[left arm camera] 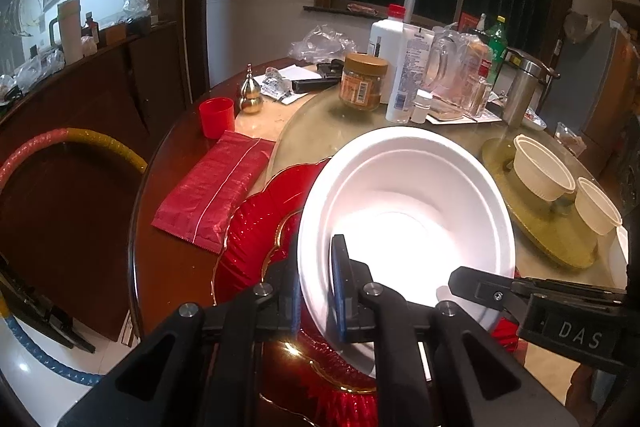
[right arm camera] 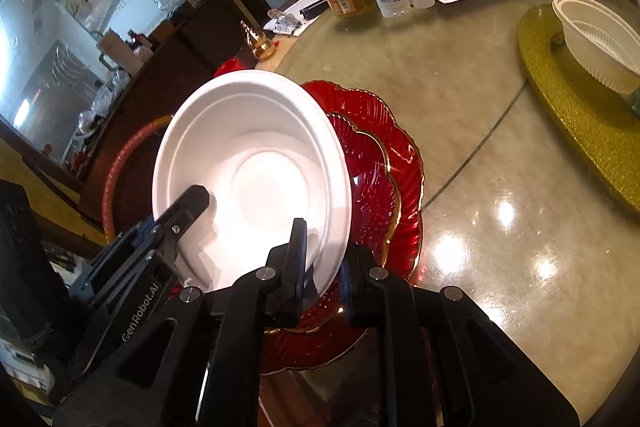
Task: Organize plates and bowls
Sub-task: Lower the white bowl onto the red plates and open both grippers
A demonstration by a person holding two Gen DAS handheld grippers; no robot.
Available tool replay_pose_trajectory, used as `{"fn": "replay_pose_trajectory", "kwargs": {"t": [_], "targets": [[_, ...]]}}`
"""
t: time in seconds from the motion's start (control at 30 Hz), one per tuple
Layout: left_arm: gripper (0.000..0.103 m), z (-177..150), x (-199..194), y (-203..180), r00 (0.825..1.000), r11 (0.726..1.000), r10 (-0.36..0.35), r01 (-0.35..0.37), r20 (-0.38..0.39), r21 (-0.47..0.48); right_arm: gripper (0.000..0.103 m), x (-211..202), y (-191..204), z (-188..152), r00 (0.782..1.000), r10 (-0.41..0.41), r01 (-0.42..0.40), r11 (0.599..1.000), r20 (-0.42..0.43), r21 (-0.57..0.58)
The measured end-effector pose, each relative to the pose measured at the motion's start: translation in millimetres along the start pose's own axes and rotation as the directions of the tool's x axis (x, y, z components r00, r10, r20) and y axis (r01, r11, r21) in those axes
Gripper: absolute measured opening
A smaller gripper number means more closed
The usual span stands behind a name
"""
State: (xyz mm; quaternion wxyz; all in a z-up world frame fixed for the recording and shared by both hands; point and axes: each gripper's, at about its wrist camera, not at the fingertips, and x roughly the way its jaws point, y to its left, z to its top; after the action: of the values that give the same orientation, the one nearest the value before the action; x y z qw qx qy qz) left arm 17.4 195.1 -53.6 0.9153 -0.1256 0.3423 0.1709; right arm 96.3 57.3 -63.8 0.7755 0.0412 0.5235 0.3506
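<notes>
A white foam bowl (left arm camera: 404, 203) is held tilted above two stacked red glass plates with gold rims (left arm camera: 256, 227). My left gripper (left arm camera: 316, 287) is shut on the bowl's left rim. My right gripper (right arm camera: 324, 259) is shut on the bowl's right rim (right arm camera: 336, 195); it also shows in the left wrist view (left arm camera: 480, 287). The bowl (right arm camera: 248, 163) and red plates (right arm camera: 384, 163) show in the right wrist view, with the left gripper (right arm camera: 188, 207) at the bowl's near left. Two cream ribbed plastic bowls (left arm camera: 540, 171) stand on and beside a gold charger plate (left arm camera: 536, 223).
A round glass turntable (right arm camera: 480, 147) covers the table's middle. At the back stand a jar (left arm camera: 362, 81), lotion tube (left arm camera: 408, 71), bottles and a steel flask (left arm camera: 520, 91). A red packet (left arm camera: 216, 187), red cup (left arm camera: 216, 117) and gold gourd (left arm camera: 250, 91) lie to the left.
</notes>
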Motion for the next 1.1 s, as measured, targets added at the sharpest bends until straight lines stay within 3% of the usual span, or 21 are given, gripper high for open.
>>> {"fn": "replay_pose_trajectory", "kwargs": {"t": [0.37, 0.43, 0.5, 0.57, 0.67, 0.73, 0.8, 0.93, 1.0, 1.1], "targets": [[0.013, -1, 2, 1, 1.000, 1.000, 0.019, -0.019, -0.007, -0.002, 0.017, 6, 7, 1, 0.999, -0.035, 0.035, 0.998, -0.013, -0.051], [0.013, 0, 2, 1, 1.000, 1.000, 0.025, -0.025, -0.010, -0.004, 0.027, 6, 7, 1, 0.999, -0.045, 0.044, 0.998, -0.020, -0.055], [0.014, 0, 2, 2, 0.999, 0.999, 0.032, -0.032, -0.012, -0.009, 0.046, 4, 11, 1, 0.999, -0.048, 0.048, 0.996, -0.010, -0.072], [0.015, 0, 2, 5, 1.000, 0.999, 0.026, -0.027, -0.013, -0.021, 0.051, 1, 16, 0, 0.997, -0.075, 0.075, 0.992, 0.001, -0.099], [0.034, 1, -1, 7, 1.000, 0.999, 0.024, -0.024, -0.001, -0.034, 0.051, -5, 15, 0, 0.997, -0.069, 0.072, 0.992, 0.030, -0.102], [0.069, 1, -4, 8, 1.000, 0.999, 0.021, -0.021, 0.013, -0.043, 0.051, -11, 9, 1, 0.997, -0.055, 0.058, 0.996, 0.052, -0.071], [0.080, 2, -9, 9, 0.999, 0.998, 0.026, -0.023, 0.043, -0.053, 0.051, -17, -1, 3, 0.997, -0.026, 0.028, 0.999, 0.074, -0.026], [0.080, 5, -14, 10, 0.997, 0.997, 0.045, -0.042, 0.055, -0.059, 0.067, -27, -15, 1, 0.994, 0.060, -0.063, 0.998, 0.095, 0.026], [0.080, 7, -15, 9, 0.997, 0.997, 0.051, -0.048, 0.052, -0.063, 0.081, -31, -18, 0, 0.989, 0.112, -0.116, 0.993, 0.100, 0.030], [0.081, 9, -17, 6, 0.997, 0.997, 0.060, -0.057, 0.056, -0.059, 0.091, -42, -20, -2, 0.982, 0.128, -0.133, 0.991, 0.139, 0.027]]}}
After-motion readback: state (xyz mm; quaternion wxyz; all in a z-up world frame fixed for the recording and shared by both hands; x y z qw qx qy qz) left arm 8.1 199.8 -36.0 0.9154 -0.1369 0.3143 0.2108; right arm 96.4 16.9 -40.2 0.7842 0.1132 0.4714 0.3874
